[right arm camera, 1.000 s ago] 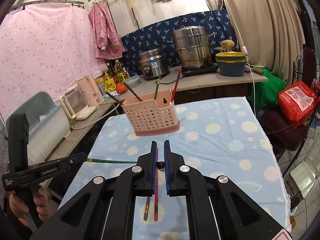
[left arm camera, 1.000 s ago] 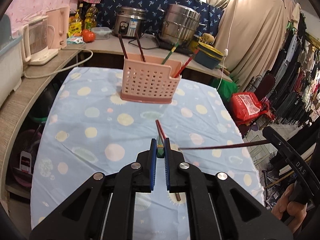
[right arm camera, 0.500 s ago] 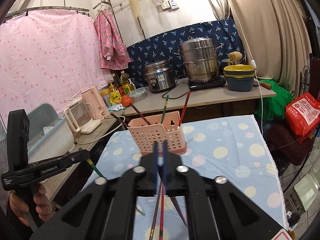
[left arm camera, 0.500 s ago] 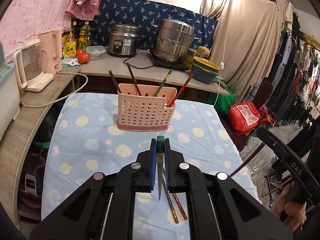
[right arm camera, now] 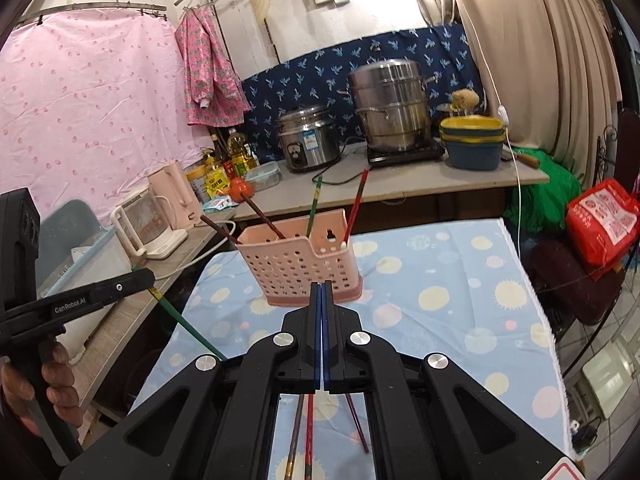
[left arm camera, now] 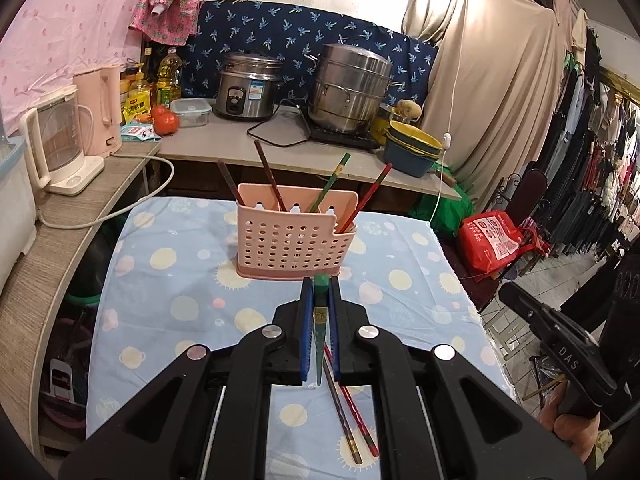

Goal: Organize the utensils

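A pink perforated utensil basket [left arm camera: 294,240] stands on the blue spotted tablecloth [left arm camera: 160,280] and holds several chopsticks; it also shows in the right wrist view [right arm camera: 300,260]. My left gripper [left arm camera: 320,292] is shut on a green chopstick [left arm camera: 320,332], held upright above the table in front of the basket. The left gripper and its green chopstick [right arm camera: 184,320] show at the left of the right wrist view. My right gripper [right arm camera: 321,296] is shut on a dark chopstick [right arm camera: 354,420] that hangs below it. Two loose chopsticks [left arm camera: 352,420] lie on the cloth.
A counter [left arm camera: 280,152] behind the table carries a rice cooker [left arm camera: 248,84], a steel steamer pot [left arm camera: 350,88], stacked bowls [left arm camera: 414,148] and a kettle [left arm camera: 56,140]. A red bag [left arm camera: 496,240] sits on a chair to the right.
Both grippers rose from the cloth, each lifting a chopstick. The green chopstick turned from sideways to upright. Two chopsticks stayed on the cloth.
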The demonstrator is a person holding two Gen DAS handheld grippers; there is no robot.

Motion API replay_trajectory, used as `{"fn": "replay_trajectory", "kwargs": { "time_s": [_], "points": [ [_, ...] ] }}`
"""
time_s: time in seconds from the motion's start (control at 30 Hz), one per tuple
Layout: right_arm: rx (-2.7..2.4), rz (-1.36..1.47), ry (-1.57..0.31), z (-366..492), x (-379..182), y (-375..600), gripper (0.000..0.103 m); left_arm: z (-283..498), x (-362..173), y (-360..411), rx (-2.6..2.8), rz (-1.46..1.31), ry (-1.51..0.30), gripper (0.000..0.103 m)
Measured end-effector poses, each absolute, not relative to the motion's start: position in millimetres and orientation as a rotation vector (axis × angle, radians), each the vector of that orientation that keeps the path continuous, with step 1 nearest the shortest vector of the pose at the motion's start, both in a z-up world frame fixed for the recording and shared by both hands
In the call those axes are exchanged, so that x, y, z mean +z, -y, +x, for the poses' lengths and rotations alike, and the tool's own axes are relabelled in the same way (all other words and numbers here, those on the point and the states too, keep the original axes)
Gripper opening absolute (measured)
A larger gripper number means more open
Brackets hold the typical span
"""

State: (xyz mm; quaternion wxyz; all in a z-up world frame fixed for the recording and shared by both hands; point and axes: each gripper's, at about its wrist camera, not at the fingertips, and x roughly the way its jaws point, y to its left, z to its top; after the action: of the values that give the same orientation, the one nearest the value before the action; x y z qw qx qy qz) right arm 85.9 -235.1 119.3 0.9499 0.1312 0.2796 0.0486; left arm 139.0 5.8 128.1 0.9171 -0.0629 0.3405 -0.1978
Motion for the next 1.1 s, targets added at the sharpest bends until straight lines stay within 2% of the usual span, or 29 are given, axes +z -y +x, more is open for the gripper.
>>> {"fn": "replay_trajectory", "kwargs": {
  "time_s": [0.13,0.2,0.97,1.03,1.1],
  "points": [
    [0.101,0.266,-0.650,96.2,95.0,230.8,0.020,141.2,119.9,-10.7,-0.395,-0.142,-0.720,0.007],
    [0.106,0.254,-0.683,104.3,81.9,225.0,0.023,141.5,117.3,-14.5,-0.386,-0.147,-0.722,0.007],
    [0.231,0.100,-0.967,271.3,-47.4,152.5,0.023,189.5,102.7,-49.2,-0.332,-0.170,-0.757,0.007],
    [0.219,0.086,-0.989,279.4,-55.3,151.1,0.022,193.1,101.1,-50.5,-0.332,-0.171,-0.760,0.007],
    [0.215,0.085,-1.009,284.4,-61.7,151.0,0.015,195.5,100.1,-51.5,-0.329,-0.171,-0.762,0.008]
  ]
}}
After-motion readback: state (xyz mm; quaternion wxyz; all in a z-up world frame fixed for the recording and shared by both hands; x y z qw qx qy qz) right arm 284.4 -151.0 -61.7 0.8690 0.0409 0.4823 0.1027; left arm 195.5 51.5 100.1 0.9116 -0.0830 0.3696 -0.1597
